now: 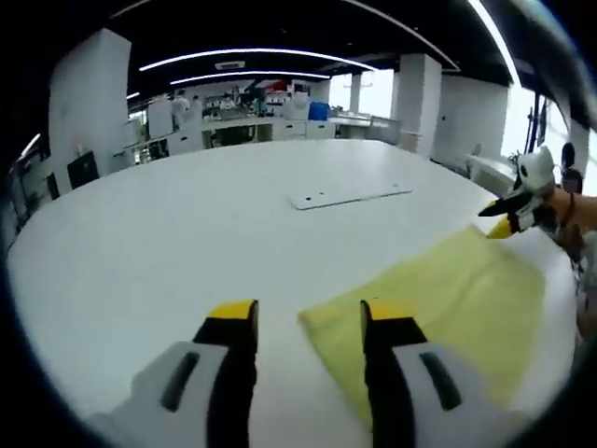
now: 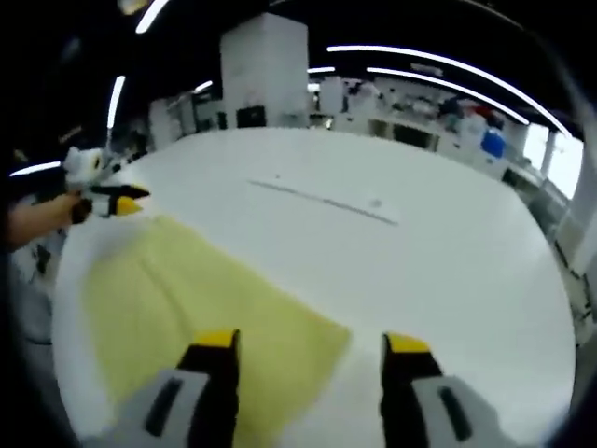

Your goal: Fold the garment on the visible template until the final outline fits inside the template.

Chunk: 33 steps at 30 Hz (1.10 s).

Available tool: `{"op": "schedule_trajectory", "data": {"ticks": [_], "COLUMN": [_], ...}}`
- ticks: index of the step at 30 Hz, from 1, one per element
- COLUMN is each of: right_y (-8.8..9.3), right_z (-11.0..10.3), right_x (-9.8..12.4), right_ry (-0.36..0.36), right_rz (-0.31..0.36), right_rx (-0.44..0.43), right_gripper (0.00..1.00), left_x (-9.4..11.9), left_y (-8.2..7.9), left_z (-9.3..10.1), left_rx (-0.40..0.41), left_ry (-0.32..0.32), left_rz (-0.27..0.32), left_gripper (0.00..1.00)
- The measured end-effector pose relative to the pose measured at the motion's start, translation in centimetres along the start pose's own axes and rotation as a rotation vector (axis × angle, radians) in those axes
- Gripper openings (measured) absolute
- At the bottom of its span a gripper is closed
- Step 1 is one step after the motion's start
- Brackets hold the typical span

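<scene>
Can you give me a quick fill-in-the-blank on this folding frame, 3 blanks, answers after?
1. The garment on the white table is pale ____ in colour.
2. The flat white template lies beyond the garment and is ____ by it.
3. The left gripper has its jaws ____, with a garment corner between them.

Answers: yellow; not covered; open

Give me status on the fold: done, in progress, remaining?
Done: the yellow garment lies flat on the white table, seemingly already folded into a strip. In hand: nothing; left gripper and right gripper hover over opposite ends, jaws open. Left: fit it onto the white template, which lies apart from it.
</scene>
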State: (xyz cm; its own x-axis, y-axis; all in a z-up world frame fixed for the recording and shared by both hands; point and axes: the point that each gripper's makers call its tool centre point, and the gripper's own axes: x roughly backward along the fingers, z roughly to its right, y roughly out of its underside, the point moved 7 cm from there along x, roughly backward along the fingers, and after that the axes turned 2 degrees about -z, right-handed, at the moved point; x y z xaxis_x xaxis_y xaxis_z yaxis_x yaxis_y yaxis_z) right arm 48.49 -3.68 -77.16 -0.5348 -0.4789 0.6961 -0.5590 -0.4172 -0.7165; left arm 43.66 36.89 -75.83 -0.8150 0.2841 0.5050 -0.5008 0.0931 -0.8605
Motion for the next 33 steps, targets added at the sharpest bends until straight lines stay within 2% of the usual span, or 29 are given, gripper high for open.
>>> {"op": "schedule_trajectory", "data": {"ticks": [4, 11, 16, 21, 33], "right_y": [-0.2, -0.1, 0.5, 1.3, 3.4], "right_z": [-0.9, -2.4, -3.7, -4.2, -5.4], "right_x": [0.9, 2.6, 3.7, 4.7, 7.1], "right_ry": [-0.033, -0.078, -0.112, -0.132, -0.154], "right_rz": [0.013, 0.023, 0.021, 0.02, 0.019], "right_rx": [-0.026, -0.015, -0.015, -0.02, -0.014], "right_gripper": [0.71, 0.83, 0.93, 0.97, 0.99], "left_x": [1.6, 3.6, 5.1, 6.6, 9.6], "left_y": [-0.1, 0.1, 0.5, 1.4, 3.5], "left_z": [0.7, 1.5, 1.9, 2.2, 4.7], "left_rx": [-0.002, -0.008, -0.013, -0.028, -0.096], "left_ry": [0.013, 0.055, 0.072, 0.088, 0.139], "left_rz": [0.017, 0.029, 0.039, 0.043, 0.028], "left_gripper": [0.58, 0.74, 0.82, 0.87, 0.96]}}
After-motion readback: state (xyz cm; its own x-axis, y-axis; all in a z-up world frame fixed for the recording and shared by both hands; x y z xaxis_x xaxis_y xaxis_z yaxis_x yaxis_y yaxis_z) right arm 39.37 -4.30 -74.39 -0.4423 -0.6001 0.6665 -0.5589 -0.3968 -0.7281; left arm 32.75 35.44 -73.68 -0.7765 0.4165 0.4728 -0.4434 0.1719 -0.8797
